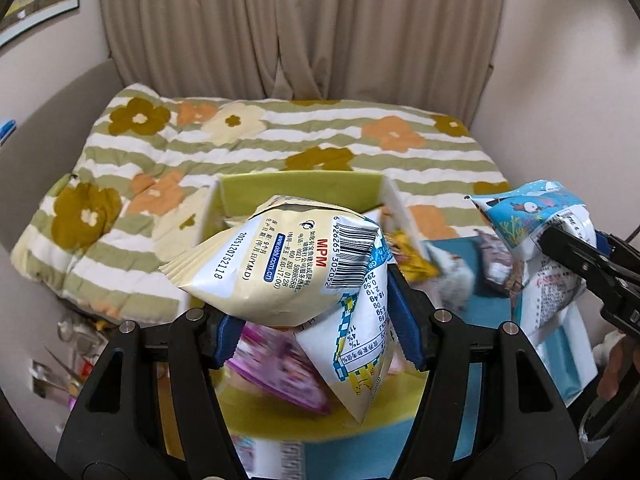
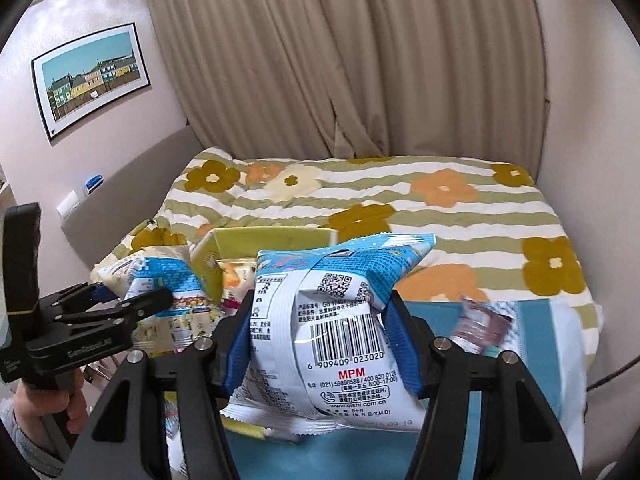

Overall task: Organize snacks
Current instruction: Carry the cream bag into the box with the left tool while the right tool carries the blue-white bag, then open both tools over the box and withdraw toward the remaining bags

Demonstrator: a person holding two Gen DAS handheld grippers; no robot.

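Observation:
My left gripper (image 1: 316,312) is shut on a cream and white snack bag (image 1: 288,268) with a barcode, held above the yellow-green box (image 1: 300,190). It also shows in the right wrist view (image 2: 160,284), with the left gripper (image 2: 132,304) at the left. My right gripper (image 2: 320,328) is shut on a blue and white snack bag (image 2: 340,332), held above the blue box (image 2: 436,308). In the left wrist view this bag (image 1: 536,216) and the right gripper (image 1: 576,256) show at the right. A pink packet (image 1: 276,364) lies in the yellow-green box.
Both boxes sit on a bed with a striped floral quilt (image 1: 280,140). More packets lie in the blue box (image 1: 496,264), among them a dark one (image 2: 480,328). Beige curtains (image 2: 340,60) hang behind. Clutter lies on the floor at the left (image 1: 68,356).

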